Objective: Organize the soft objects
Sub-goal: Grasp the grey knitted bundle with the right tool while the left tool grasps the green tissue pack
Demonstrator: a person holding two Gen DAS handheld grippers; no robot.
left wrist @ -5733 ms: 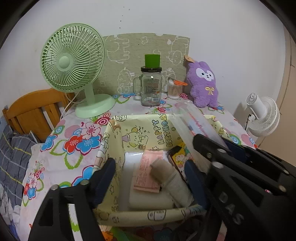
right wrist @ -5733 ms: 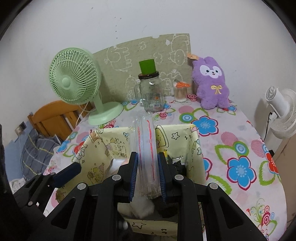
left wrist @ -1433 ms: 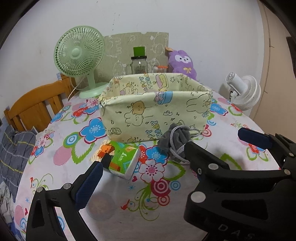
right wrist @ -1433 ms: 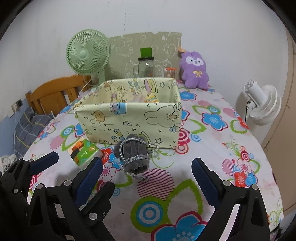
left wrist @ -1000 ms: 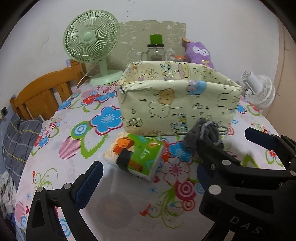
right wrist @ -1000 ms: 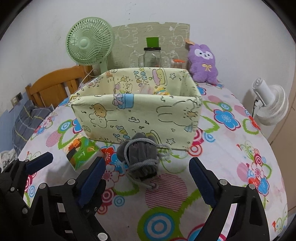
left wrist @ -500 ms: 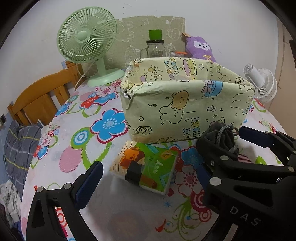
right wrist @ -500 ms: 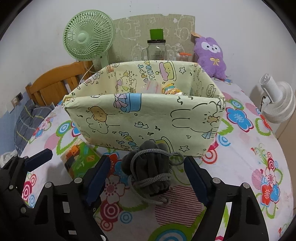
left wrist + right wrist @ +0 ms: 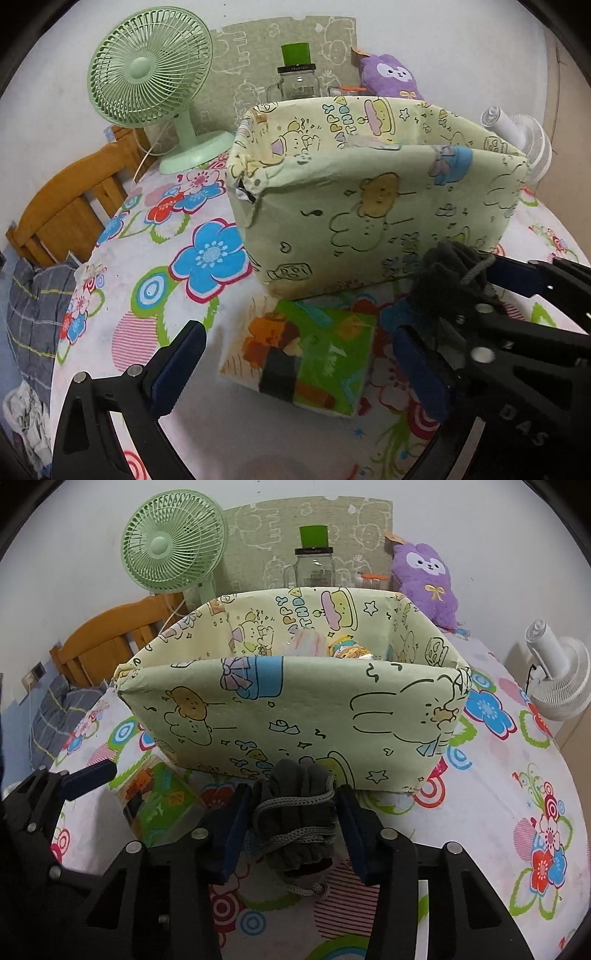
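Observation:
A grey drawstring pouch [image 9: 295, 808] lies on the floral tablecloth right against the front wall of the yellow cartoon-print box [image 9: 295, 716]. My right gripper [image 9: 293, 816] straddles the pouch. Its jaws are closing and both blue pads touch the pouch's sides. From the left wrist the same pouch [image 9: 450, 266] shows at the right, between the right gripper's fingers [image 9: 517, 266]. My left gripper [image 9: 295, 365] stands open around a green and orange tissue pack [image 9: 306, 354], its pads apart from it. The box [image 9: 369, 206] rises just behind the pack.
Behind the box stand a green desk fan [image 9: 173, 542], a glass jar with a green lid [image 9: 314, 565] and a purple plush [image 9: 424, 579]. A white fan [image 9: 557, 679] sits off the table's right edge, a wooden chair [image 9: 62, 214] at the left.
The right jaws have come in from wide open to the sides of the grey pouch. Both grippers have moved closer to the box, and the left one now straddles the tissue pack.

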